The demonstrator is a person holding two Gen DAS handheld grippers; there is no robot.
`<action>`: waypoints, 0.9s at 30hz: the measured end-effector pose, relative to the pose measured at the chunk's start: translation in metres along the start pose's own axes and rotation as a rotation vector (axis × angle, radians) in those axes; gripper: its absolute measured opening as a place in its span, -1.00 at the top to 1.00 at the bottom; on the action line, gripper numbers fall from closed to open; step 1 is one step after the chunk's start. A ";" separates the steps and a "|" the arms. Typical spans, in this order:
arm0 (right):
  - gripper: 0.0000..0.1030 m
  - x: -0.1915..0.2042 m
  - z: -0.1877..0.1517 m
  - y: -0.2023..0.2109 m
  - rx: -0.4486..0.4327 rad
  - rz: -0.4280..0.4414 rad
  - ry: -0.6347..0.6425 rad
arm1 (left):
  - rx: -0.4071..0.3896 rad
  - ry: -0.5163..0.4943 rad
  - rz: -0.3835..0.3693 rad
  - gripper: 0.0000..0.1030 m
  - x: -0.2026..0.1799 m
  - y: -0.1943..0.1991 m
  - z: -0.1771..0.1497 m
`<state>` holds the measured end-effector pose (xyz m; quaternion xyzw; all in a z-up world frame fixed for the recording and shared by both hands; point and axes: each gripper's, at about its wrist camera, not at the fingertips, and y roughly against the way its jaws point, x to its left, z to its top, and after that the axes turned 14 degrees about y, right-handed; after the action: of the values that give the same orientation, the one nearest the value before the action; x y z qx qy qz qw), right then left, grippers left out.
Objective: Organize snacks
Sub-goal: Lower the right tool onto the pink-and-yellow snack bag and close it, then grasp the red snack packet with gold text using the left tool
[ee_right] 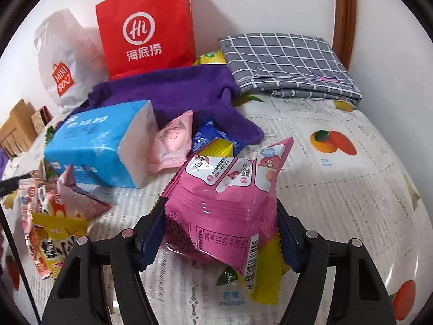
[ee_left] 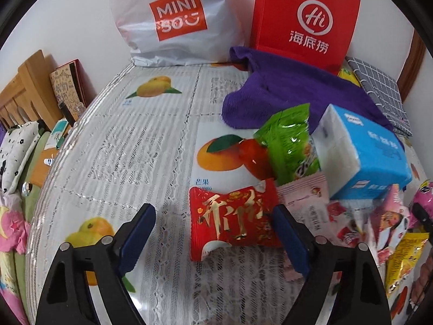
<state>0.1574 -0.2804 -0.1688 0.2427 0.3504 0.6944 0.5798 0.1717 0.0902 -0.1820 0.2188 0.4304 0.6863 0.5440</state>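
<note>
Most of the snacks are not yet sorted: they lie loose in a heap around the blue tissue pack, with pink, yellow and red packets scattered at its foot and a green bag leaning against it. You have made a start on two. Your right gripper is clamped on the pink snack packet, both pads pressing its sides, and the packet sits low over the tablecloth with a yellow wrapper under it. Your left gripper stands apart around the red snack packet; its right pad is at the packet's edge, the left pad well clear, so nothing is held there yet. I judge you are at an early stage, with nearly the whole pile left to move.

No tray or box for the snacks shows. A red paper bag and a white shopping bag stand against the wall at the back and may serve. You work on a lace-covered tablecloth printed with fruit. A purple towel and a folded grey checked cloth lie behind the heap. Wooden furniture and cushions sit off to the left.
</note>
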 end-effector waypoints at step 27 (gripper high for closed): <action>-0.14 0.002 0.000 -0.019 0.083 0.045 0.011 | -0.061 0.006 0.006 0.23 0.000 -0.001 -0.009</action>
<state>0.1690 -0.2765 -0.1836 0.2704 0.3767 0.6933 0.5516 0.1655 0.0874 -0.1877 0.2015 0.4104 0.7013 0.5470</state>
